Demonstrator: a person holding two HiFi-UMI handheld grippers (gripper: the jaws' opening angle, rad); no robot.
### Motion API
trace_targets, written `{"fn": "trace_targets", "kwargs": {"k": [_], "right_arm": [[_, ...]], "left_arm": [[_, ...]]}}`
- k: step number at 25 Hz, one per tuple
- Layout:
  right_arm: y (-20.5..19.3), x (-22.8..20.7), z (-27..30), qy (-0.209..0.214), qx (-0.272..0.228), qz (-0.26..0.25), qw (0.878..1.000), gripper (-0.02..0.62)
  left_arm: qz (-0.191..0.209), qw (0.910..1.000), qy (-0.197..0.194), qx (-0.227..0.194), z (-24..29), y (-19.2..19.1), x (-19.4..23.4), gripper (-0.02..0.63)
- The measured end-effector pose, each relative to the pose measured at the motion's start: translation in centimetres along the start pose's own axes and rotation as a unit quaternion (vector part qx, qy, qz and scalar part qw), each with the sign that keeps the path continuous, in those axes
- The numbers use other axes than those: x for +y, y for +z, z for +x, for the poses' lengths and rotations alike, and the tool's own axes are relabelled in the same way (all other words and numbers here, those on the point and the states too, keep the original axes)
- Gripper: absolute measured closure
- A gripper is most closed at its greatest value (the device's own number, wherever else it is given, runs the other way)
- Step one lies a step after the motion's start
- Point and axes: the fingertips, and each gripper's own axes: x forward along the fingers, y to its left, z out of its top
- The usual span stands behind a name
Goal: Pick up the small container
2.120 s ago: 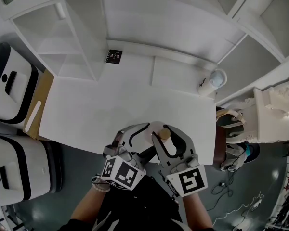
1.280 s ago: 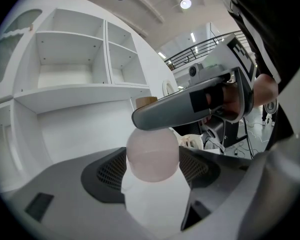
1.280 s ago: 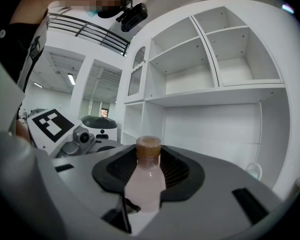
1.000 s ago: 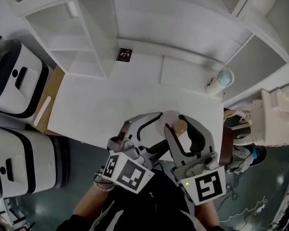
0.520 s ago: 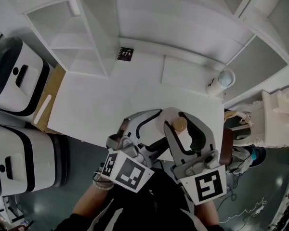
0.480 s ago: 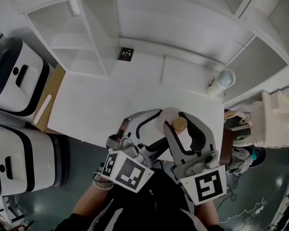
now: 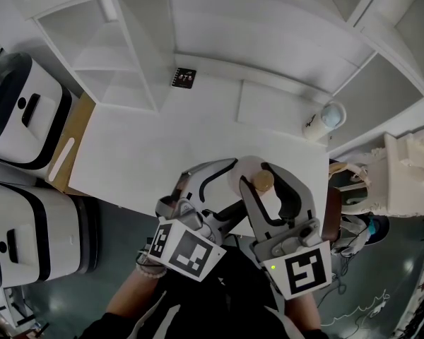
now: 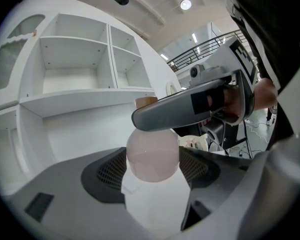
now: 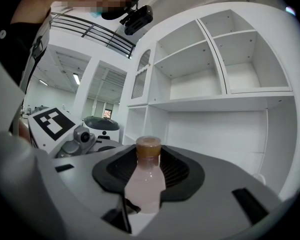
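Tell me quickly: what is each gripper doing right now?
Left gripper: closed on the small pale-pink translucent bottle with a brown cork stopper.
Right gripper: closed on the same bottle.

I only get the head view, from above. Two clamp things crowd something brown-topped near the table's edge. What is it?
Observer: A small, pale pink translucent bottle with a brown cap; the right gripper view shows its whole side, standing upright.
Operator: Is the right clamp squeezing it?
Observer: Yes. The jaws of the right gripper press both sides of its body, below the cap.
Operator: And the left one?
Observer: The left gripper has the bottle's round body between its pads too; whether they pinch, I cannot tell.
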Motion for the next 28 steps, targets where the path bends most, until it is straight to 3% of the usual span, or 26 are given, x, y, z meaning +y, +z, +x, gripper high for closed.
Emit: {"fn": "trace_targets", "kwargs": {"k": [28], "right_arm": [[-0.31,0.04,0.18,-0.004,0.006,-0.005,1.000,0.449]], "left_arm": [[-0.002,1.0000,-0.004,0.002,0.10,-0.26,0.01,0.275]]}}
